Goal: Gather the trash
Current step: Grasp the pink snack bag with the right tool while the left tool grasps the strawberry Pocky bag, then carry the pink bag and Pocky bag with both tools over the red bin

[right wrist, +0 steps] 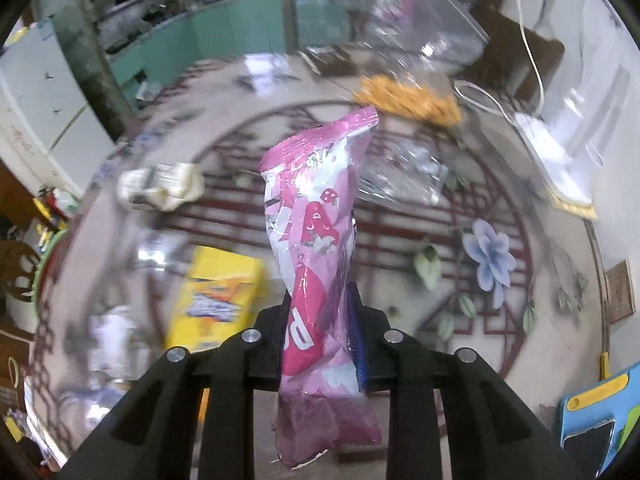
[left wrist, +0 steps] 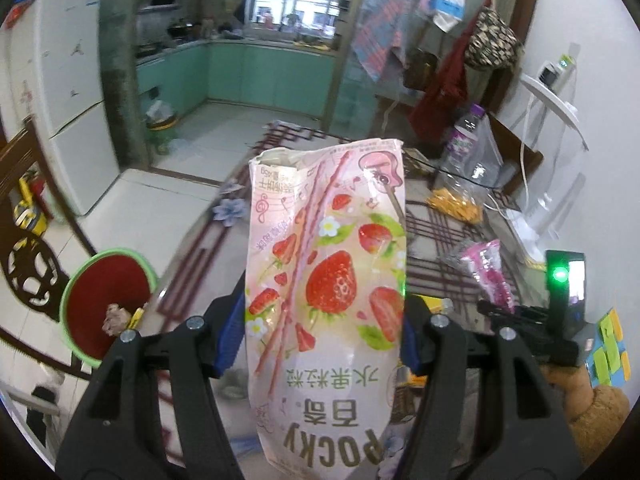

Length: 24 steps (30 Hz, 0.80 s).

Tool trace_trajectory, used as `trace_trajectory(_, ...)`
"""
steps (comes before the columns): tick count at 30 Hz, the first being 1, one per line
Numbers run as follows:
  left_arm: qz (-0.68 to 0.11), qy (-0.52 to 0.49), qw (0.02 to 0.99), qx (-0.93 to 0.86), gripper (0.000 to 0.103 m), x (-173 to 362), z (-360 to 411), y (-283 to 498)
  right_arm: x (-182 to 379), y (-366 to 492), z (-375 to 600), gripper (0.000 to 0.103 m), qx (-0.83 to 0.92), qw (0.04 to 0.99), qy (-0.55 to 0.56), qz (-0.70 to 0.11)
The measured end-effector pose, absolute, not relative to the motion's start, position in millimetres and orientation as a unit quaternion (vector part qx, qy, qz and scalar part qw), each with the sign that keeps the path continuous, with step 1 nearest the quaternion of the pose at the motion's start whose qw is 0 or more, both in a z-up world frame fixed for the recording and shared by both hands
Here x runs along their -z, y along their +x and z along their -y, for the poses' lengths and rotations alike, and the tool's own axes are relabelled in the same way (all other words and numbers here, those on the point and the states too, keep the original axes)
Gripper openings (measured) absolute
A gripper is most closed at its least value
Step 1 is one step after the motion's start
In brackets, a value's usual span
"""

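The left claw [left wrist: 320,328] gripped a Pocky box [left wrist: 326,280] by its two long sides, blue pads pressed to the card. The box stood on end between the fingers, long axis running away from the camera, torn top farthest off, its print upside down in the left wrist view. It hung clear above the worktop [left wrist: 208,264], touching nothing else. The claw tilted downward over the worktop's edge. To the left and lower sat a bin [left wrist: 106,300] with a green rim and red inside, some scraps lying in it, with open floor [left wrist: 168,216] between it and the worktop. Beyond the box lay a bag of orange snacks [left wrist: 456,204] and a bottle [left wrist: 466,136], well apart from it.

At the right of that view the right claw [left wrist: 500,308] showed small, a pink wrapper [left wrist: 488,272] rising from it.

In the right wrist view the right claw [right wrist: 320,332] was clamped narrow on the pink wrapper [right wrist: 316,248]. The wrapper stood lengthwise along the fingers, its crimped end farthest from the camera, its other end hanging loose below the pads. The claw pointed steeply down at the round glass worktop [right wrist: 520,320], lifted off it. The view was blurred. Left of the wrapper lay a yellow box [right wrist: 216,296] and farther off a crumpled white packet [right wrist: 164,188]; a clear bag [right wrist: 404,176] lay just behind. The right side of the worktop, painted with a blue flower [right wrist: 488,256], was open.
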<state>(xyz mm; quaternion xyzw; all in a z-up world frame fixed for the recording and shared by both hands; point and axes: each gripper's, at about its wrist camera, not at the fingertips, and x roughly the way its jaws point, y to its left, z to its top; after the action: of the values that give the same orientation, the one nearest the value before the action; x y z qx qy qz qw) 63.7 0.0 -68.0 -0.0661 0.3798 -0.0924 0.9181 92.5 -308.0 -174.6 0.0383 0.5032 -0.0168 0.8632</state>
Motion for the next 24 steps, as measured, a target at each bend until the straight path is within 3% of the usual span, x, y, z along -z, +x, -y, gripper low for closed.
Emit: trace_trajectory(24, -0.356, -0.092, 0.930, 0.029, 0.060, 57.6, -89.1, 34.8, 98.1, 69.3, 185.0, 0.023, -0.094, 0.894, 0.028, -0.437)
